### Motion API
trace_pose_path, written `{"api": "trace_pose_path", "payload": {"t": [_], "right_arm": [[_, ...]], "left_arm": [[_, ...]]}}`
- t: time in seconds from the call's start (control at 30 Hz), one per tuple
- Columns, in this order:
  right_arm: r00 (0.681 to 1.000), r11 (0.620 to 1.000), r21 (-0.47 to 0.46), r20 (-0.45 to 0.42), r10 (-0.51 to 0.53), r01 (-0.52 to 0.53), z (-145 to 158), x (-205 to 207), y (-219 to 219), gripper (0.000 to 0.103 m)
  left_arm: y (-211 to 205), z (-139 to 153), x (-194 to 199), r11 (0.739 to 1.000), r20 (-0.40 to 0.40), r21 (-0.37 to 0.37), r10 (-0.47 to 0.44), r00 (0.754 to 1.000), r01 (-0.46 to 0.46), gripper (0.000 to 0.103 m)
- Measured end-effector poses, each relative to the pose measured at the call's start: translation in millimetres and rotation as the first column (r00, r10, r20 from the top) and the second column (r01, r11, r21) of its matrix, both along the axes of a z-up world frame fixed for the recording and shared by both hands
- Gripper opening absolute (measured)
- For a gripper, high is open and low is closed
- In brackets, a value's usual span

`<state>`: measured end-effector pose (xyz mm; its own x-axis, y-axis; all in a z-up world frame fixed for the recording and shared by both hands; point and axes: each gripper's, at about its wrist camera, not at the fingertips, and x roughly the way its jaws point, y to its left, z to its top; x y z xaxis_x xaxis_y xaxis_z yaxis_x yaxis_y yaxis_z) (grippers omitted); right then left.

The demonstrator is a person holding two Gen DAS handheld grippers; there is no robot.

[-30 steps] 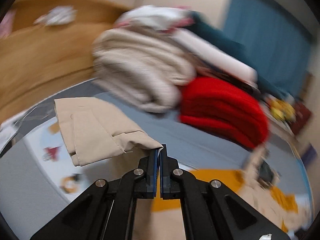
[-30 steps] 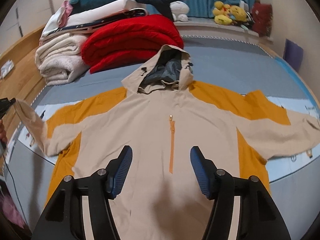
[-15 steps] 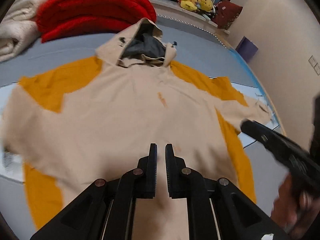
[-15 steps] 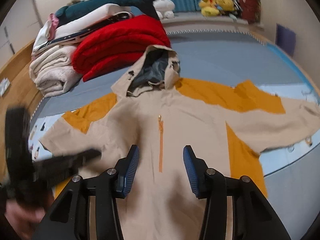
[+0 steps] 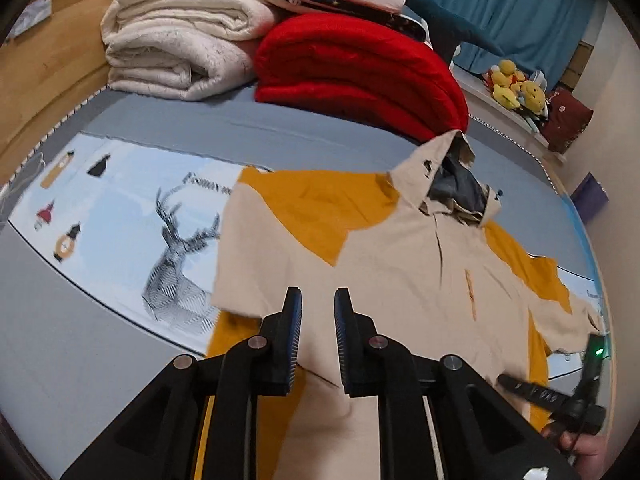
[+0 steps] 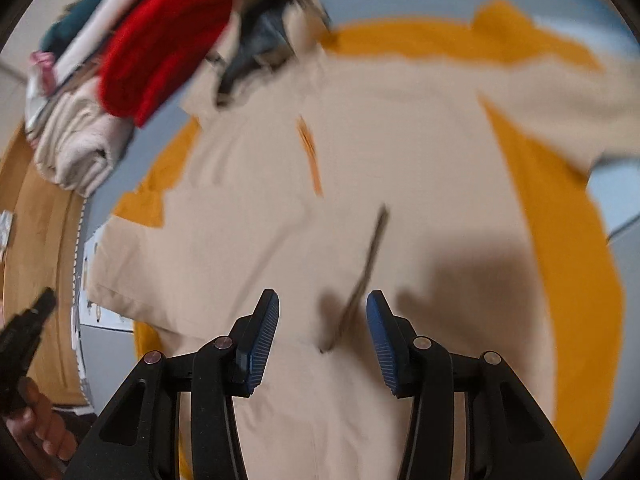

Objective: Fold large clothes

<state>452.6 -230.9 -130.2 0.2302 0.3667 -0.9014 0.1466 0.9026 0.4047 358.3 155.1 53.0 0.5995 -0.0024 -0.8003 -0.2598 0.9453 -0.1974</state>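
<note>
A beige and orange hooded jacket [image 5: 400, 272] lies face up on the bed, its left sleeve folded across the chest. It fills the right wrist view [image 6: 360, 168], which is blurred. My left gripper [image 5: 316, 300] hovers over the folded sleeve, jaws a little apart and empty. My right gripper [image 6: 322, 304] is open and empty over the lower front of the jacket. The right gripper also shows at the lower right of the left wrist view [image 5: 560, 396]. The left gripper's body shows at the left edge of the right wrist view [image 6: 24, 332].
A red blanket [image 5: 360, 76] and cream blankets [image 5: 180, 52] are stacked at the head of the bed. A printed sheet with a deer [image 5: 172, 248] lies left of the jacket. Yellow plush toys [image 5: 516, 88] sit by the blue curtain. A wooden bed frame [image 6: 44, 240] runs along the left.
My left gripper has let go of the sleeve, which now lies folded over the chest, and has opened slightly. My right gripper has dropped closer to the jacket and turned.
</note>
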Motion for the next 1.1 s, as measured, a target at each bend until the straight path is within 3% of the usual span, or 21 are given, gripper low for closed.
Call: {"api": "trace_pose_path", "payload": {"t": [0.13, 0.27, 0.33, 0.37, 0.4, 0.53, 0.63, 0.67, 0.73, 0.87, 1.0, 1.1], "right_arm": [[0.996, 0.999, 0.045, -0.092, -0.020, 0.024, -30.9, 0.7, 6.9, 0.047], [0.993, 0.999, 0.045, -0.114, -0.009, 0.015, -41.3, 1.9, 15.9, 0.046], [0.996, 1.000, 0.026, -0.093, 0.009, -0.006, -36.3, 4.3, 21.4, 0.028], [0.998, 1.000, 0.004, -0.066, 0.009, -0.009, -30.5, 5.7, 22.4, 0.012], [1.000, 1.000, -0.009, -0.027, 0.007, -0.008, -21.5, 7.4, 22.8, 0.009], [0.983, 0.998, -0.062, 0.185, 0.012, -0.001, 35.2, 20.0, 9.0, 0.007], [0.932, 0.987, -0.132, 0.362, -0.036, 0.089, 84.1, 30.9, -25.5, 0.006], [0.923, 0.981, -0.154, 0.382, -0.049, 0.116, 90.4, 34.3, -37.3, 0.006], [0.922, 0.961, -0.221, 0.381, -0.072, 0.166, 90.7, 43.4, -62.9, 0.006], [0.936, 0.942, -0.244, 0.318, -0.147, 0.231, 72.5, 52.5, -102.1, 0.006], [0.947, 0.947, -0.242, 0.290, -0.136, 0.210, 56.8, 60.7, -109.7, 0.006], [0.952, 0.946, -0.250, 0.276, -0.133, 0.205, 52.8, 64.3, -111.7, 0.009]], "left_arm": [[20.7, 3.9, 13.2, 1.000, 0.006, -0.002, 0.030, 1.000, -0.030, 0.015], [41.4, 4.5, 18.3, 0.997, -0.003, 0.003, 0.082, 0.997, -0.082, 0.015], [48.4, 6.2, 17.8, 0.996, 0.006, 0.002, 0.093, 0.996, -0.093, 0.015], [50.6, 6.9, 18.1, 0.995, 0.009, 0.013, 0.099, 0.995, -0.100, 0.015], [52.1, 7.2, 18.7, 0.994, 0.010, 0.019, 0.104, 0.995, -0.104, 0.015], [56.8, 2.0, 21.9, 0.993, 0.004, 0.016, 0.120, 0.993, -0.120, 0.015], [54.2, -3.8, 25.5, 0.994, -0.010, 0.019, 0.109, 0.994, -0.109, 0.015], [51.4, -6.8, 27.9, 0.995, -0.015, 0.018, 0.099, 0.995, -0.098, 0.015], [46.3, -14.3, 32.9, 0.997, -0.030, 0.015, 0.078, 0.996, -0.078, 0.015], [37.2, -34.1, 43.6, 0.999, -0.078, -0.009, 0.043, 0.996, -0.044, 0.015], [22.3, -64.6, 54.0, 1.000, -0.149, 0.016, -0.018, 0.989, 0.021, 0.015], [18.6, -89.1, 59.6, 0.999, -0.206, -0.021, -0.031, 0.978, 0.027, 0.015]]}}
